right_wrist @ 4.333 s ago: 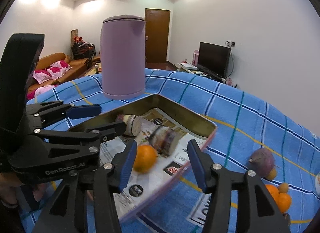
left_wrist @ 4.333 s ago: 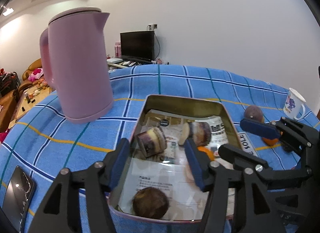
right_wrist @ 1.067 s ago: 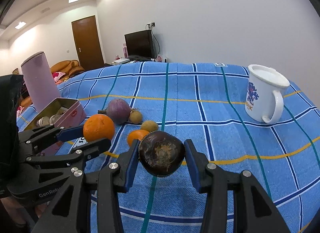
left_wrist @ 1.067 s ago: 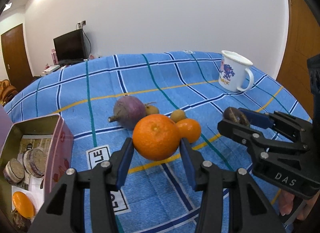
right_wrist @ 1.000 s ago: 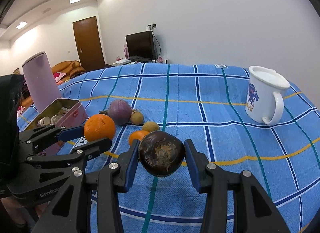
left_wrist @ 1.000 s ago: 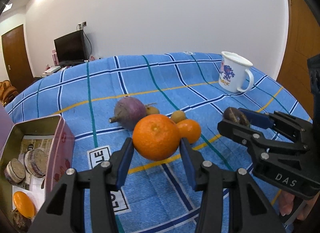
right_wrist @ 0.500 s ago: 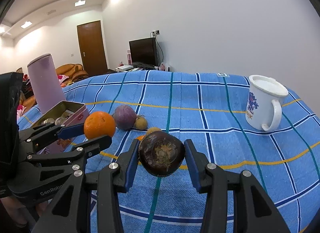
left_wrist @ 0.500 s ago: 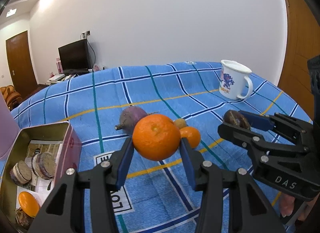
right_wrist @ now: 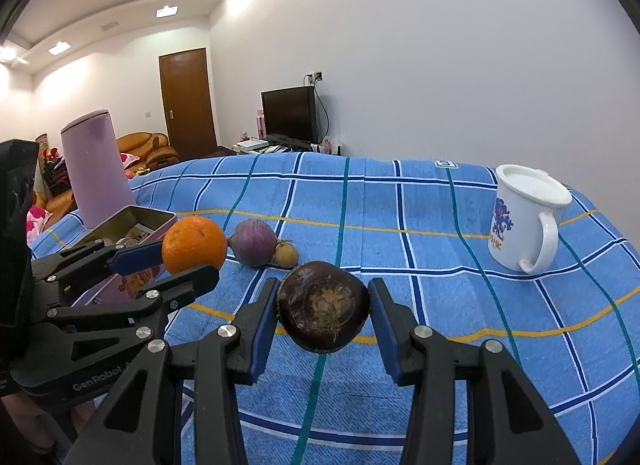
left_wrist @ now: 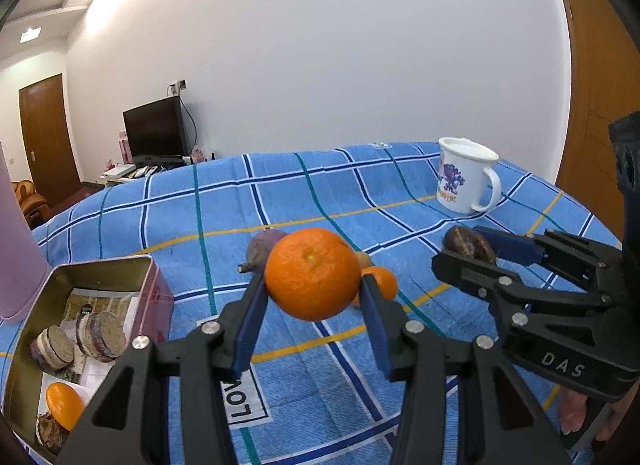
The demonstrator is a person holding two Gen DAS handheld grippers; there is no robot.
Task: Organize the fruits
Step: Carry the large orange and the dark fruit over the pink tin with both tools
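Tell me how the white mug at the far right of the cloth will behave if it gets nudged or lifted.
The white mug looks rigid and probably breakable or chip-prone, so a knock could damage it. It stands upright on a broad base on the checked cloth, so it should slide rather than roll. Its side handle offers a hold, though the glossy wall may slip.

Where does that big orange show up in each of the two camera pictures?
Left wrist view: the big orange sits dead centre, clamped in the left gripper.
Right wrist view: it is at the left, in the same gripper.
Shared landmark: the white mug, far right on the cloth.
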